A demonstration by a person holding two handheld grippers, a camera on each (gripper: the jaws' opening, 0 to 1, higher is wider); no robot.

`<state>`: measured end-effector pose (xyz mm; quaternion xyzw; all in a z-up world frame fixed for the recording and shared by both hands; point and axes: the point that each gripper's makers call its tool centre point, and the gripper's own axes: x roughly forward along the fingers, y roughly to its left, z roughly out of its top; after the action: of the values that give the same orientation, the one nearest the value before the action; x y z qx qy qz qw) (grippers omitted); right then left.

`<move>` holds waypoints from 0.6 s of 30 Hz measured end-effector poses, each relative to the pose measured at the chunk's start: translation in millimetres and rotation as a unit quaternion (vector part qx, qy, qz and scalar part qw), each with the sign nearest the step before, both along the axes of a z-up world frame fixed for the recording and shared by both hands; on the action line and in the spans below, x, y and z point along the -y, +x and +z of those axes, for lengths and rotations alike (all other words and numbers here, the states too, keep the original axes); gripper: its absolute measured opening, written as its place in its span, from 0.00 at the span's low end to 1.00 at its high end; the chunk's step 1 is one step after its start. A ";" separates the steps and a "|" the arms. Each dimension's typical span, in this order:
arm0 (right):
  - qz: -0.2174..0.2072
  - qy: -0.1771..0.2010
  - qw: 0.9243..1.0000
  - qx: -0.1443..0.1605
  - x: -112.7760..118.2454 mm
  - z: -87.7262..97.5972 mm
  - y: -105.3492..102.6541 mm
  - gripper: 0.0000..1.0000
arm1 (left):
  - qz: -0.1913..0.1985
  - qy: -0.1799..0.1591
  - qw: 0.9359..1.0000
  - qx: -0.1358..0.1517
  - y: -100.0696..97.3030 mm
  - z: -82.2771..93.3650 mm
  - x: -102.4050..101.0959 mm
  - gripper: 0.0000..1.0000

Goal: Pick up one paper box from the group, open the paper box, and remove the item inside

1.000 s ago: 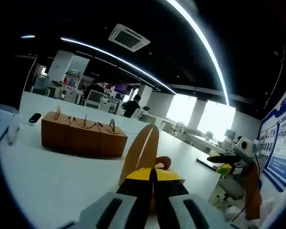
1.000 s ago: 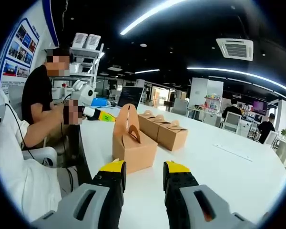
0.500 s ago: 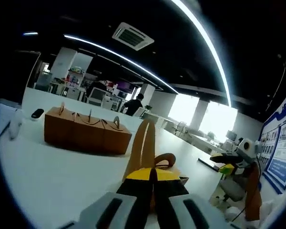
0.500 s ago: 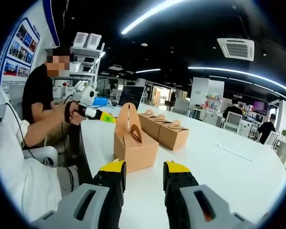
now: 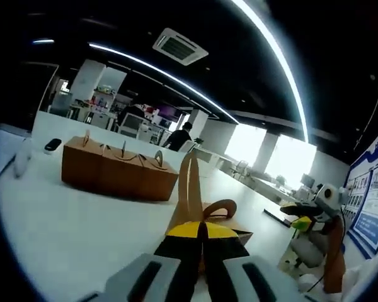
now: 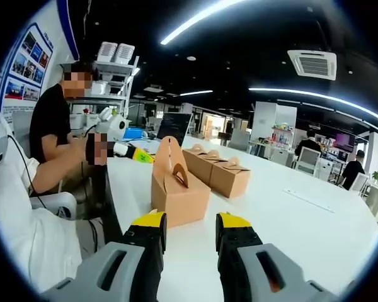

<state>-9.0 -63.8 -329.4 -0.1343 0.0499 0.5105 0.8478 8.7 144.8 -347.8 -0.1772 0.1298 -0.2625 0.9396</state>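
A brown paper box [image 6: 176, 192] stands alone on the white table [image 6: 290, 214], its tall handle flap upright and a second flap folded lower. My left gripper [image 5: 201, 229] is shut, and the box's handle [image 5: 189, 182] rises edge-on straight from its yellow tips. In the right gripper view the left gripper [image 6: 138, 153] meets the handle's left edge. My right gripper [image 6: 189, 229] is open, nothing between its jaws, a short way in front of the box. It also enters the left gripper view from the right [image 5: 300, 221]. The group of boxes [image 5: 116, 173] [image 6: 217, 171] sits farther back.
A person in a black top [image 6: 50, 126] sits at the table's left edge. A white sleeve [image 6: 19, 233] lies low on the left. A dark phone-like object [image 5: 51, 145] and a white object [image 5: 22, 165] lie beyond the group. Desks and people stand far behind.
The left gripper view has swung, so the handle now looks narrower and more edge-on. In the right gripper view the single box has shifted very slightly to the right.
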 end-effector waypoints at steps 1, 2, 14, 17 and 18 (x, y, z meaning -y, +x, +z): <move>0.000 0.000 1.000 0.000 -0.1 0.0 -0.1 0.32 | 0.000 0.000 1.000 0.000 0.0 -0.2 -0.3 0.04; 0.000 0.000 1.000 0.000 -0.2 -0.1 -0.3 0.32 | 0.001 -0.002 1.000 -0.002 0.2 -0.9 -1.2 0.04; 0.000 -0.001 1.000 0.000 -0.5 -0.9 0.4 0.32 | 0.007 -0.009 1.000 -0.011 -1.3 -6.8 -6.0 0.04; 0.001 -0.001 1.000 -0.001 -0.7 -1.3 0.3 0.32 | 0.008 -0.009 1.000 -0.013 -1.1 -8.8 -7.2 0.04; 0.001 -0.002 1.000 -0.001 -0.8 -1.4 0.4 0.32 | 0.009 -0.009 1.000 -0.014 -1.2 -9.6 -7.5 0.04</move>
<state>-8.5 -63.0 -330.8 -0.1353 0.0513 0.5115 0.8470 7.5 152.3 -357.4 -0.1906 0.1389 -0.2531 0.9383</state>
